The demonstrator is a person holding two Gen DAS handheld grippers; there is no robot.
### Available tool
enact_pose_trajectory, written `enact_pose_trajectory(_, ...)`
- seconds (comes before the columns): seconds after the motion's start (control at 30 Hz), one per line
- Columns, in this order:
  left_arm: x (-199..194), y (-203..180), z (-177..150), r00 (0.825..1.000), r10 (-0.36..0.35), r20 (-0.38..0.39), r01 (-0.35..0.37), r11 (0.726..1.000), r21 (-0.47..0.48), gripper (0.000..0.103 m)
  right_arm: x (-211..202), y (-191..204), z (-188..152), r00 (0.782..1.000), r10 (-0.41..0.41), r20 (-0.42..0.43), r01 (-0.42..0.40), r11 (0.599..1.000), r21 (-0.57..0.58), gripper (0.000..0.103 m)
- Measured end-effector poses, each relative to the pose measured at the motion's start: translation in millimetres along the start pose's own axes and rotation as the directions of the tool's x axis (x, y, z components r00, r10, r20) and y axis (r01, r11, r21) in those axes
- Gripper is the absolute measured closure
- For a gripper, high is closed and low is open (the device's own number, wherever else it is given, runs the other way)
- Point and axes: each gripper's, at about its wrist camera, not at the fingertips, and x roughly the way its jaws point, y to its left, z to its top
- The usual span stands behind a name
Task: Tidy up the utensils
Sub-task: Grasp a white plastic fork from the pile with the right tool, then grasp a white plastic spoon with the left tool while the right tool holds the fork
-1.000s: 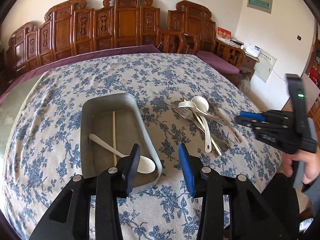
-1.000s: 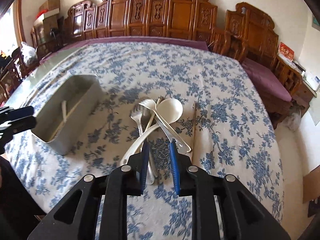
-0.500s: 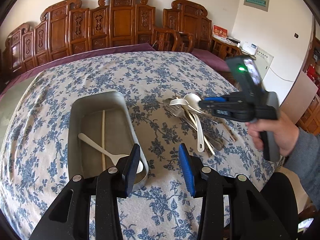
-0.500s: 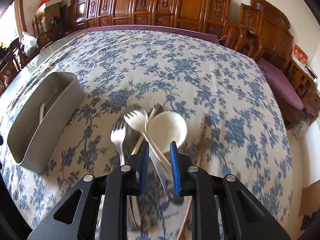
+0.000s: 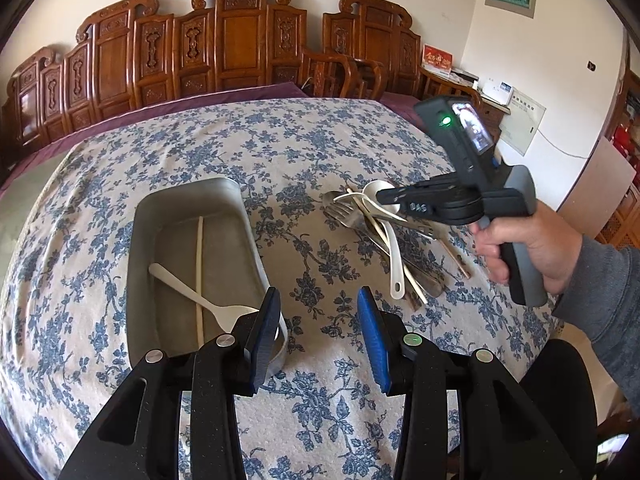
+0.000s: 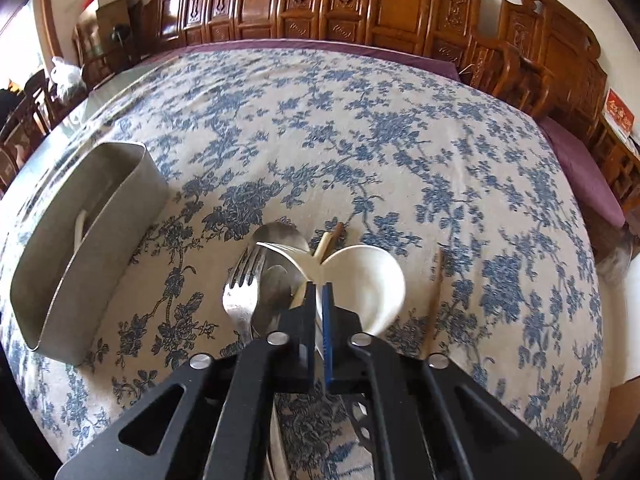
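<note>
A pile of utensils lies on the flowered tablecloth: a white plastic fork (image 6: pixel 280 250), a metal fork (image 6: pixel 240 292), a metal spoon (image 6: pixel 276 292), a white soup spoon (image 6: pixel 372 280) and a brown chopstick (image 6: pixel 434 300). My right gripper (image 6: pixel 318 292) is down on the pile, shut on the white fork's thin handle; the left wrist view shows the right gripper (image 5: pixel 380 200) over the pile. The grey metal tray (image 5: pixel 136 264) holds a white spoon (image 5: pixel 180 284) and a pale chopstick (image 5: pixel 200 264). My left gripper (image 5: pixel 318 332) hangs open by the tray's near end, nothing between its fingers.
A person's hand (image 5: pixel 528 248) in a grey sleeve holds the right gripper at the table's right side. Carved wooden chairs (image 6: pixel 360 4) line the far edge behind a purple cushion (image 6: pixel 580 152). The tray (image 6: pixel 100 240) stands left of the pile with bare cloth between.
The right gripper came in from the right, sank onto the pile and its jaws went from apart to shut on the white fork's handle. The left gripper stayed put.
</note>
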Motion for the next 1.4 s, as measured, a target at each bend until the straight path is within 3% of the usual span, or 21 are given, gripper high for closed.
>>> enact_pose_trajectory(0.2,0,-9,-3,1.000,0.000,0.003,0.000,1.000,0.012,0.065,-26,-5,-5,0.999,-0.004,0.034,0.005,1.000,-0.015,0.103)
enact_pose_trajectory(0.33,0,-12,-5,1.000,0.000,0.003,0.000,1.000,0.004,0.065,-20,-3,-7,1.000,0.002,0.008,-0.002,1.000,-0.029,0.101)
enact_pose_trajectory(0.43,-1,-14,-5,1.000,0.000,0.010,0.000,1.000,0.012,0.065,-7,1,-7,1.000,-0.003,-0.012,0.003,0.999,-0.047,0.084)
enact_pose_trajectory(0.63,1,-13,-4,1.000,0.001,0.007,-0.001,1.000,0.013,0.065,18,8,-1,0.998,-0.032,-0.057,0.028,0.997,-0.078,0.084)
enact_pose_trajectory(0.8,2,-18,-4,1.000,-0.004,0.010,0.004,1.000,0.028,0.065,18,5,2,0.998,-0.024,-0.054,0.021,0.998,-0.060,0.099)
enact_pose_trajectory(0.9,3,-20,-4,1.000,-0.005,0.005,0.005,0.999,0.032,0.065,12,2,1,0.999,-0.018,-0.044,0.015,0.998,-0.059,0.099)
enact_pose_trajectory(1.2,4,-30,-5,1.000,0.001,0.007,-0.002,0.998,0.057,0.065,-49,-17,-1,0.996,-0.050,0.069,0.051,0.999,-0.006,0.099)
enact_pose_trajectory(1.4,6,-39,3,1.000,-0.008,0.008,0.008,0.997,0.082,0.065,-86,-32,-31,0.995,-0.034,0.098,0.025,0.996,0.087,0.099)
